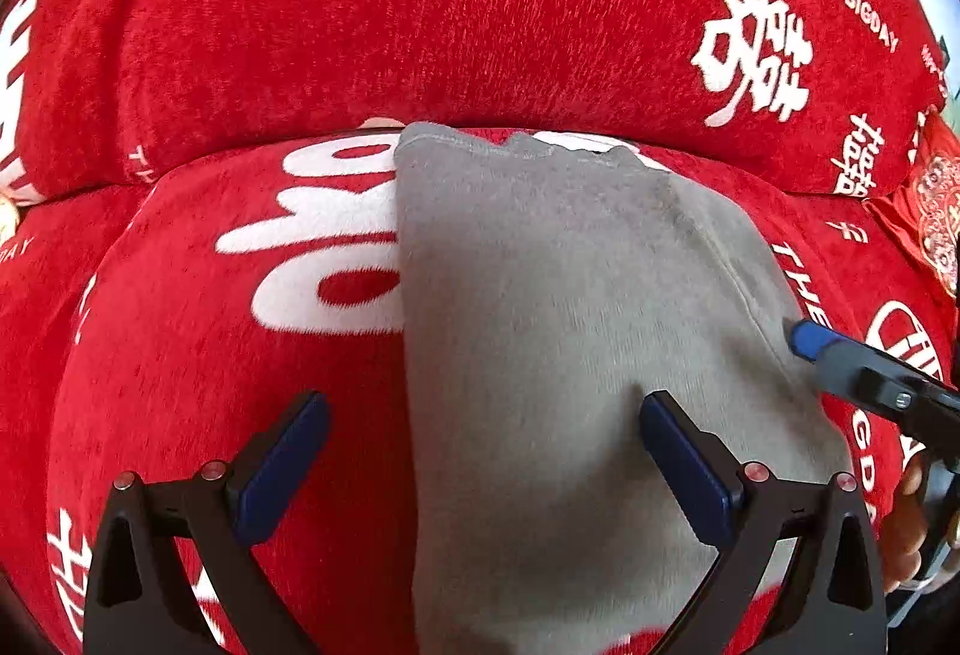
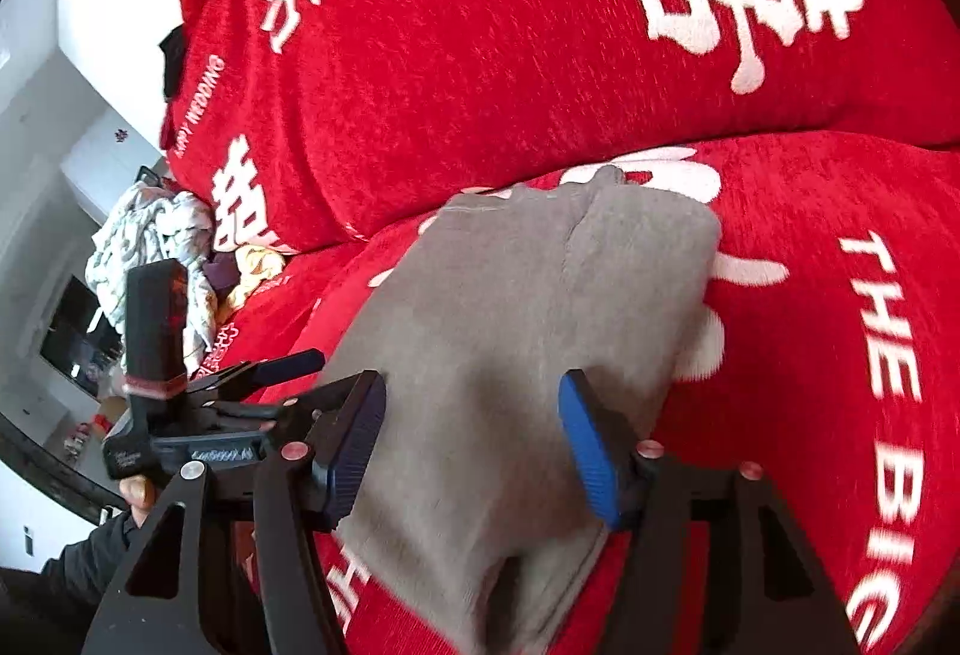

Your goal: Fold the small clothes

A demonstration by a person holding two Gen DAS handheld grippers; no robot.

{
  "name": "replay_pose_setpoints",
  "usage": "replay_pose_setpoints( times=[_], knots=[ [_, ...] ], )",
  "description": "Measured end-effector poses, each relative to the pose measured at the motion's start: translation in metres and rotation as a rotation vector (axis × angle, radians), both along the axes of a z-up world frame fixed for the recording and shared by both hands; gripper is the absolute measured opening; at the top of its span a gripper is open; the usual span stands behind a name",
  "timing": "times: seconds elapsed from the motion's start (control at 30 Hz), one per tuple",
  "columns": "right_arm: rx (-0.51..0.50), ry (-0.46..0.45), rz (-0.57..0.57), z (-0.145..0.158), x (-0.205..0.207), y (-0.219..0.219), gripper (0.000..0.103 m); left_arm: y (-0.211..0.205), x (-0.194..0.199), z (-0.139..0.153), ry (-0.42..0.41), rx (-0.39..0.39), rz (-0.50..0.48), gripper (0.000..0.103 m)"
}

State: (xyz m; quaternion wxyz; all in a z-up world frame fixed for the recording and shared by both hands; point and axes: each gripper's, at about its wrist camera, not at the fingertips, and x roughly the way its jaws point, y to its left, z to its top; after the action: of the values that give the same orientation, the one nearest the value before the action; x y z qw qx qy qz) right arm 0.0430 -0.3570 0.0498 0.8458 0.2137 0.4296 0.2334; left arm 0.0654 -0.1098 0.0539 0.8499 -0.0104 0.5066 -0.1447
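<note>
A grey garment (image 1: 570, 295) lies folded into a long strip on the red seat cushion (image 1: 198, 355). My left gripper (image 1: 485, 397) hovers over its near left edge with the jaws wide open; one finger stands over the red cover, the other over the grey cloth, and nothing is gripped. In the right wrist view the grey garment (image 2: 510, 295) runs away from my right gripper (image 2: 474, 379), whose jaws stand open above its near end without pinching the cloth. The right gripper's blue pad (image 1: 807, 337) shows at the garment's right edge, and the left gripper (image 2: 270, 385) shows at the left.
The red back cushion (image 1: 420, 25) with white characters rises just behind the garment. A pile of light-coloured clothes (image 2: 150, 241) lies at the sofa's far left. A red patterned pillow (image 1: 930, 217) sits at the right. A person's hand (image 1: 906, 535) holds the right gripper's handle.
</note>
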Motion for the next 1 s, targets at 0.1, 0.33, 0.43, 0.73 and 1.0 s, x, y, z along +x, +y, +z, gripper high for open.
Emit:
replay_pose_setpoints(
  times=[0.1,0.33,0.43,0.73,1.0],
  knots=[
    [0.012,0.060,-0.017,-0.017,0.025,-0.005,0.064,-0.007,0.018,-0.008,0.030,0.002,0.003,0.103],
    [-0.024,0.080,-0.038,-0.025,0.056,-0.008,0.064,-0.009,0.045,-0.020,0.114,-0.032,0.004,0.103],
    [-0.032,0.071,-0.070,-0.010,0.048,-0.015,0.065,0.003,0.036,-0.002,0.066,-0.037,-0.004,0.103],
    [0.027,0.044,-0.182,0.008,-0.025,-0.086,0.080,0.069,0.027,0.012,0.110,-0.122,0.023,0.103],
    [0.159,0.172,-0.157,-0.029,-0.007,-0.075,0.080,0.053,0.035,-0.016,0.234,-0.268,0.000,0.103]
  ],
)
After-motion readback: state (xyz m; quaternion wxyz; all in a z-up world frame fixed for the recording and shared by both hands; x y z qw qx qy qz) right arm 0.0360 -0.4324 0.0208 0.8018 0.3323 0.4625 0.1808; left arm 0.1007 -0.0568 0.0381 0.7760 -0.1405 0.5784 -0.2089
